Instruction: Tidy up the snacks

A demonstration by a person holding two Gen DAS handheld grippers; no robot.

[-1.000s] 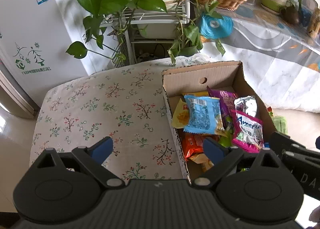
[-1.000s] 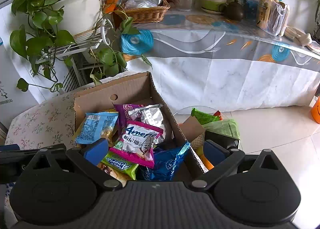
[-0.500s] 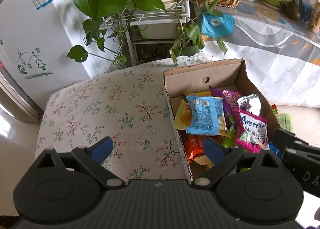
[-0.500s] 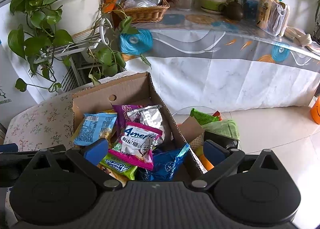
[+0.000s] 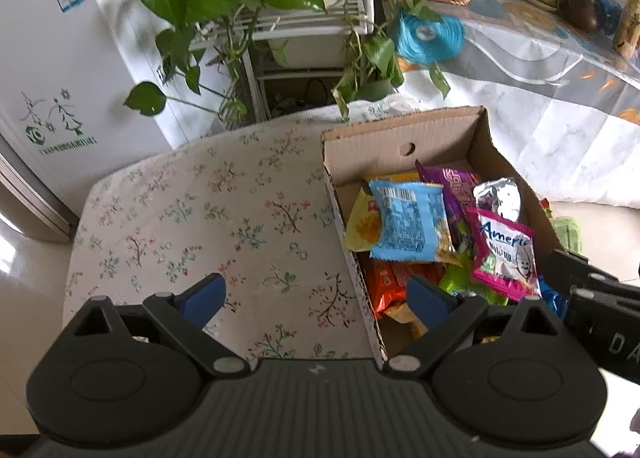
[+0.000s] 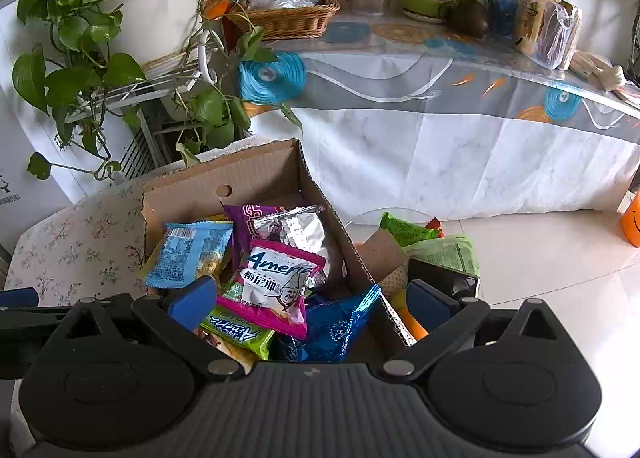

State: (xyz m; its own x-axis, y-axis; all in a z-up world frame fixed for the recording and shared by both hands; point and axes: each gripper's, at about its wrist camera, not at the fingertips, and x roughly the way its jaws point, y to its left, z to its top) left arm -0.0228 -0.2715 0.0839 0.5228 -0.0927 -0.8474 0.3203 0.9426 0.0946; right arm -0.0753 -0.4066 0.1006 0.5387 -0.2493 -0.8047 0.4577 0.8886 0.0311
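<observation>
An open cardboard box (image 5: 400, 137) (image 6: 256, 173) stands on the right part of a floral-cloth table (image 5: 208, 217). It holds several snack packets: a light blue one (image 5: 408, 221) (image 6: 188, 254), a pink-edged white one (image 5: 504, 254) (image 6: 276, 282), a purple one (image 5: 452, 185), a silver one (image 6: 296, 225), and a dark blue one (image 6: 336, 326). My left gripper (image 5: 316, 298) hovers open over the box's left wall, with nothing between its fingers. My right gripper (image 6: 308, 300) hovers open above the packets at the box's near end, holding nothing.
Leafy potted plants on a white rack (image 5: 280, 21) stand behind the table. A long clothed table (image 6: 440, 97) carries a wicker basket (image 6: 288, 17) and pots. Green and orange packets (image 6: 424, 242) lie right of the box. A white fridge (image 5: 40, 57) stands at the left.
The left wrist view has shifted slightly, so the box sits a little further right and lower. The packets and both grippers' jaws look unchanged.
</observation>
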